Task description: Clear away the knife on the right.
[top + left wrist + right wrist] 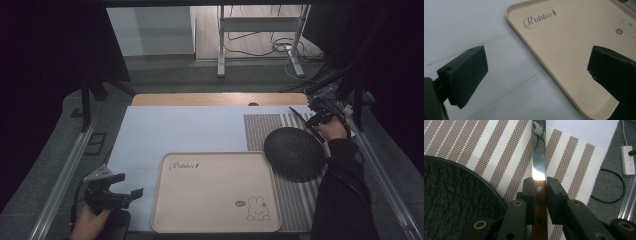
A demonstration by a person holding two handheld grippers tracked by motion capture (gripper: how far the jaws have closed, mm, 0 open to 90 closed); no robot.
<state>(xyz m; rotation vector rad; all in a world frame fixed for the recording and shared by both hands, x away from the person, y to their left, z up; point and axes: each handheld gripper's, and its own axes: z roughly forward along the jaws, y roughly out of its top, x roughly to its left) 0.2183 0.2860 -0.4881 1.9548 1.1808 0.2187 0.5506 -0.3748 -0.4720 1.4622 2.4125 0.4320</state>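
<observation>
Beside the black plate (pixel 294 153): knife (pixel 539 157) clamped by its wooden handle in the right gripper (pixel 540 187).
Pickup is judged done, placement left; the left gripper (pixel 536 75) is held apart beside the beige tray (pixel 574 50).

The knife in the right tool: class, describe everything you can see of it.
The knife has a shiny metal blade with a rounded tip and a brown wooden handle with metal rivets. The right tool is shut on the handle just behind the blade, its black jaws pressing either side. The blade points away from the tool over the brown-and-white striped placemat, beside the dark round plate. Whether the blade touches the mat I cannot tell.
</observation>
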